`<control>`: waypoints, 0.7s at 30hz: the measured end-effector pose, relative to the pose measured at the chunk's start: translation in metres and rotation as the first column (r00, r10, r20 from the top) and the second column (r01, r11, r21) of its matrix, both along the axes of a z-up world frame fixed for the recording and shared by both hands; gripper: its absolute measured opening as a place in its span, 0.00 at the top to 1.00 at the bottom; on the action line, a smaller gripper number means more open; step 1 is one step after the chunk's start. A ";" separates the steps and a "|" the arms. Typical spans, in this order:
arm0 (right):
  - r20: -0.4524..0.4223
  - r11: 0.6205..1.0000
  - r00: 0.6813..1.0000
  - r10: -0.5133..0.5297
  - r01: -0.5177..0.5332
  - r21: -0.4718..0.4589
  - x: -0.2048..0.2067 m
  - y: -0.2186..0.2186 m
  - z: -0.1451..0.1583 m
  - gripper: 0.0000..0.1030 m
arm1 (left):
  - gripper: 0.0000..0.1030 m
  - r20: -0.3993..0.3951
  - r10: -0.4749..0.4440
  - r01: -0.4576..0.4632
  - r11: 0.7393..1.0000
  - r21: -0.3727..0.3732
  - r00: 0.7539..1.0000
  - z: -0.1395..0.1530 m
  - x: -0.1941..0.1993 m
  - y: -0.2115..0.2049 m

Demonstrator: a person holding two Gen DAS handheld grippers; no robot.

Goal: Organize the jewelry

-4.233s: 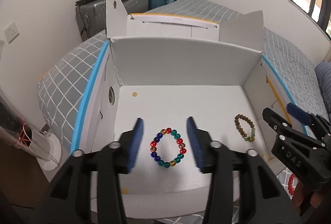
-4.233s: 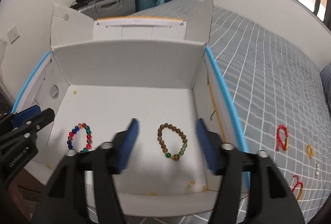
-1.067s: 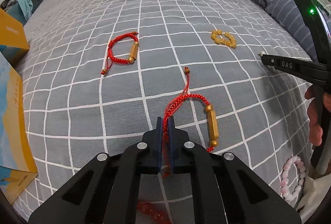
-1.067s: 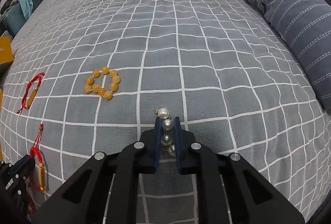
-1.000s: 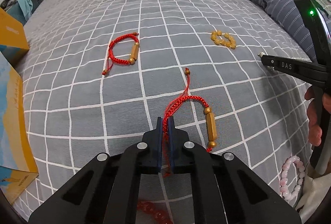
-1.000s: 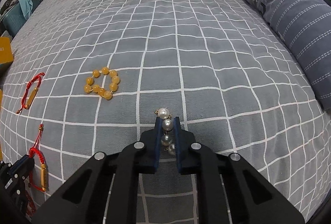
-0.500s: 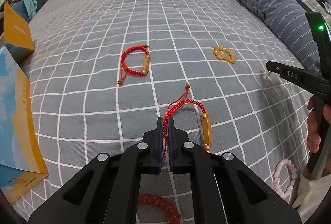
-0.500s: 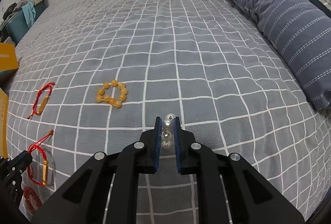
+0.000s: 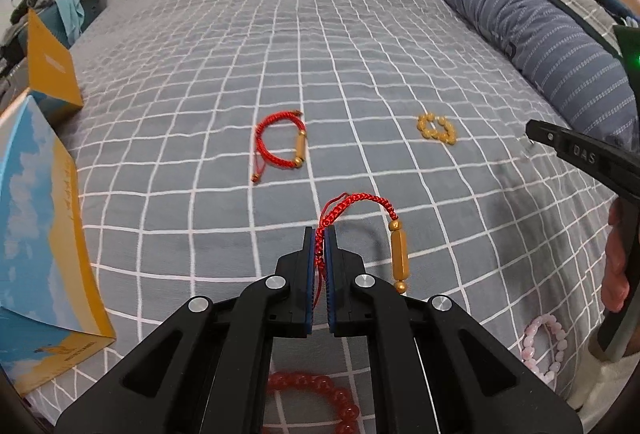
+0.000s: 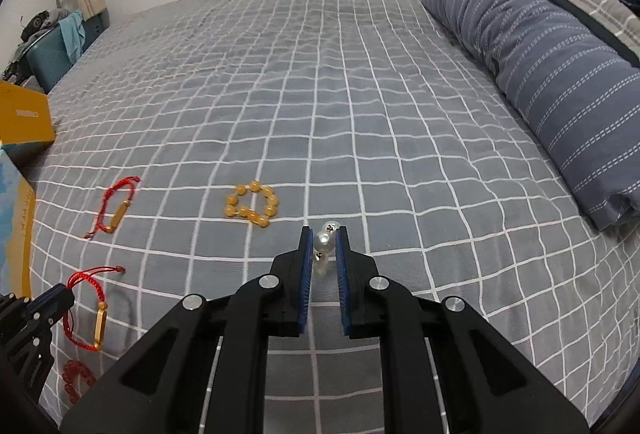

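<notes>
My left gripper [image 9: 319, 234] is shut on a red cord bracelet with a gold tube bead [image 9: 400, 258], lifted above the grey checked bed; it also shows in the right wrist view [image 10: 96, 308]. My right gripper [image 10: 323, 234] is shut on a pearl bracelet [image 10: 325, 240], held off the bed. A second red cord bracelet [image 9: 280, 145] and a yellow bead bracelet [image 9: 437, 127] lie on the bed ahead. A red bead bracelet [image 9: 320, 390] and a pink bead bracelet [image 9: 548, 346] lie close below.
The cardboard box with blue and yellow outer walls [image 9: 36, 226] stands at the left edge. A striped blue pillow [image 10: 560, 73] lies along the right side. Suitcases and clothes [image 10: 52, 41] sit beyond the bed's far left corner.
Both grippers have risen from the bed with their bracelets; the red cord bracelet and the pearls now hang clear of the cover. The view has tilted up toward the far wall.
</notes>
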State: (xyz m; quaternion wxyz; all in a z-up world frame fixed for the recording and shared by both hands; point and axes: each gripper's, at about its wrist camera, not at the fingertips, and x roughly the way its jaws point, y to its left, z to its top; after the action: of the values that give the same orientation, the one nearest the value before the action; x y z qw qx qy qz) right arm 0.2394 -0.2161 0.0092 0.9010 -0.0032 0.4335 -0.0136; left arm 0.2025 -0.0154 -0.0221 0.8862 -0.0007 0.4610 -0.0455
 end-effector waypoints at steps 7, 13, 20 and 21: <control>0.053 0.999 0.998 0.039 -0.039 -0.002 -0.015 0.021 0.020 0.89 | 0.96 0.044 0.029 -0.029 1.000 -0.008 0.999 0.018 -0.006 0.013; 0.091 0.997 0.993 0.075 -0.075 -0.002 -0.030 0.040 0.034 0.89 | 0.96 0.084 0.059 -0.058 0.998 -0.009 0.995 0.033 -0.011 0.025; 0.125 0.993 0.985 0.117 -0.117 -0.007 -0.045 0.060 0.048 0.89 | 0.96 0.125 0.098 -0.097 0.995 -0.014 0.987 0.049 -0.018 0.043; 0.127 0.993 0.984 0.121 -0.121 -0.009 -0.046 0.064 0.049 0.89 | 0.96 0.129 0.103 -0.102 0.995 -0.015 0.986 0.051 -0.019 0.046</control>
State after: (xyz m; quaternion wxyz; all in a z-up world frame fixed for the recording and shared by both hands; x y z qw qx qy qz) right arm 0.1937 -0.1525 0.0579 0.9261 -0.0293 0.3740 0.0406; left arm 0.1837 0.0303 0.0289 0.9154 -0.0249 0.4018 -0.0018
